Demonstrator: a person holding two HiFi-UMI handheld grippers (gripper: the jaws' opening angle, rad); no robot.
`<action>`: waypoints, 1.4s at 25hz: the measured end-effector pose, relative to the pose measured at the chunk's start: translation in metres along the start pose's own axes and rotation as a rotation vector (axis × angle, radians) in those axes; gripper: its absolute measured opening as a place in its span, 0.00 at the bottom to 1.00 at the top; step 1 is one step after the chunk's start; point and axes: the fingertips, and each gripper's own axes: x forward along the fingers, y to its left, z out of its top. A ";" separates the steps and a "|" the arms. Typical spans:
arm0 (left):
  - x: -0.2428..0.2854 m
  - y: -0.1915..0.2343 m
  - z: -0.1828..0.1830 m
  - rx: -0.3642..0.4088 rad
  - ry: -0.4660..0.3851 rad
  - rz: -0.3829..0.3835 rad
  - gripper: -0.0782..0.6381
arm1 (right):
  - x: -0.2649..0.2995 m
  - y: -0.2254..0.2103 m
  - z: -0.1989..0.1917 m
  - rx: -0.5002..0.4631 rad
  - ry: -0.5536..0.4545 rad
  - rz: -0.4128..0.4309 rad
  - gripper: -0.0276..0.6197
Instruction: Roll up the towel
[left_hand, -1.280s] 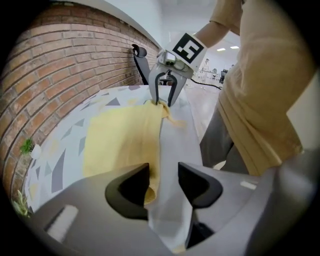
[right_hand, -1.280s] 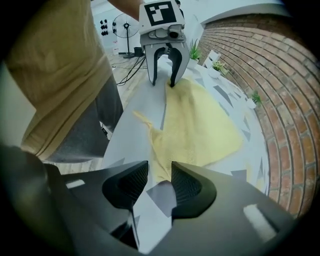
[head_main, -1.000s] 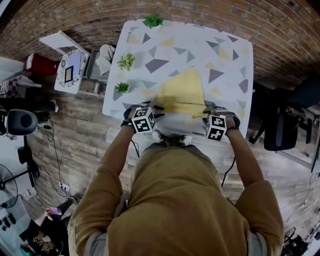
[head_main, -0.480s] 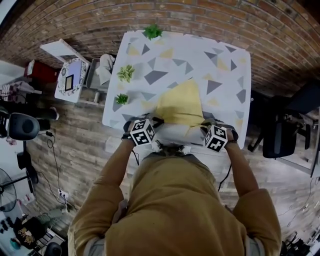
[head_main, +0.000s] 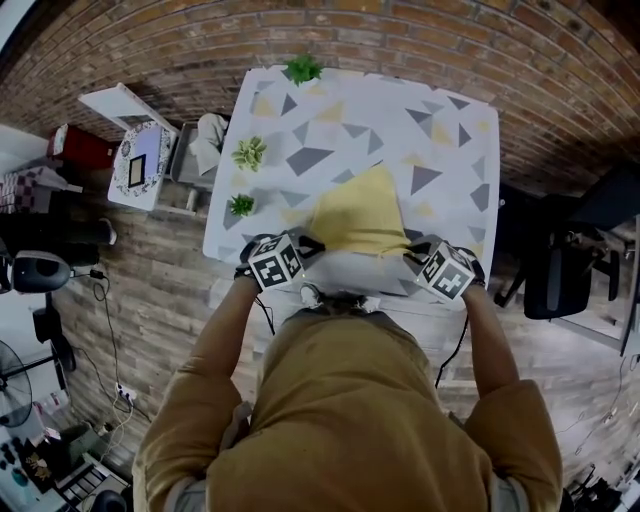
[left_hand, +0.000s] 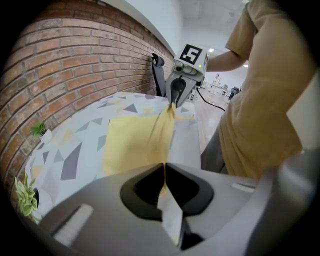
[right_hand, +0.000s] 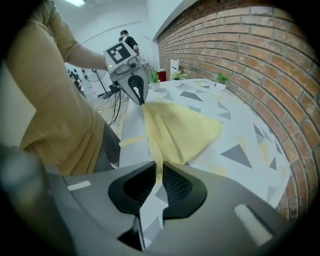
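Observation:
A yellow towel (head_main: 355, 215) lies on the table (head_main: 455, 150) with the triangle-patterned cloth, its near edge lifted off the top. My left gripper (head_main: 308, 245) is shut on the towel's near left corner (left_hand: 164, 172), the cloth pinched between its pads. My right gripper (head_main: 413, 252) grips the near right corner (right_hand: 158, 167); its jaws have just closed on it. In the left gripper view the towel (left_hand: 132, 142) stretches taut to the right gripper (left_hand: 173, 103). From the right gripper view, the left gripper (right_hand: 140, 100) holds the far end of the towel (right_hand: 182, 130).
Three small potted plants (head_main: 250, 152) (head_main: 241, 204) (head_main: 303, 68) stand along the table's left and far edges. A brick wall (head_main: 400, 30) runs behind. A dark chair (head_main: 555, 280) stands at the right, a small side table (head_main: 140, 150) at the left.
Both grippers have closed on the towel's near corners and risen, lifting the near edge off the table. The right gripper has rolled and shifted right.

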 end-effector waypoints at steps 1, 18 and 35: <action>-0.001 -0.002 0.001 0.003 0.000 -0.009 0.21 | -0.002 0.002 0.001 -0.005 0.001 0.003 0.11; -0.018 0.026 0.014 -0.188 -0.079 -0.226 0.21 | -0.009 -0.041 0.015 0.309 -0.117 0.206 0.11; 0.025 0.076 -0.012 -0.315 -0.009 -0.052 0.21 | 0.031 -0.081 0.003 0.478 -0.014 0.091 0.11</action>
